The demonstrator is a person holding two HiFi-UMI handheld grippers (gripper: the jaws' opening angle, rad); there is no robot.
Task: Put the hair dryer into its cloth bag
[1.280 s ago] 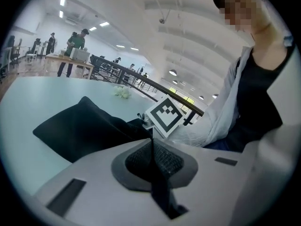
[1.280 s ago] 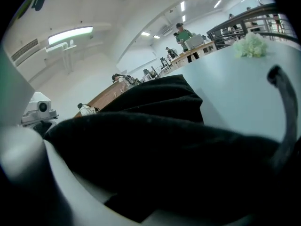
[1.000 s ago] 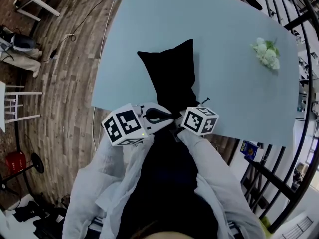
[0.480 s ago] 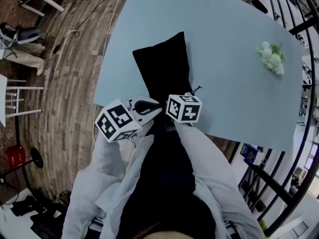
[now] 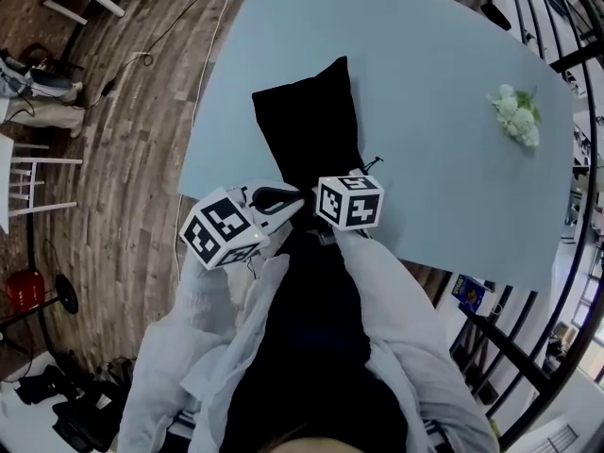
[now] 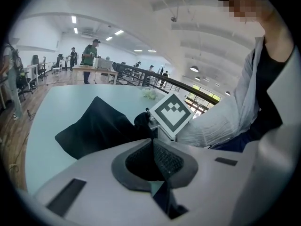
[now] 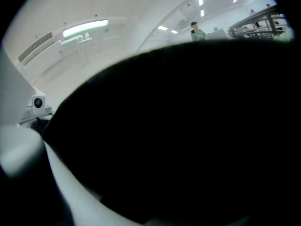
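Observation:
The black cloth bag [image 5: 310,121] lies on the light blue table [image 5: 444,55], its near end at the front edge. My left gripper [image 5: 257,209] holds the white hair dryer [image 5: 276,202] just before that near end. In the left gripper view the hair dryer [image 6: 141,173] fills the bottom and hides the jaws, with the bag [image 6: 94,128] beyond it. My right gripper [image 5: 332,181] sits at the bag's near end under its marker cube [image 5: 349,203]. Its jaws have just been opening. Black cloth [image 7: 188,135] covers its view, so jaws and grip stay hidden.
A small bunch of white flowers [image 5: 517,116] lies at the table's far right. Black railing [image 5: 557,55] runs along the right side. Wooden floor [image 5: 123,159] with cables and white chair legs lies to the left. People stand at desks far off [image 6: 89,60].
Both grippers have shifted a little to the left and nearer the bag's end, carrying the hair dryer along. The bag's far end has moved slightly away. Hardly anything differs over the last half second.

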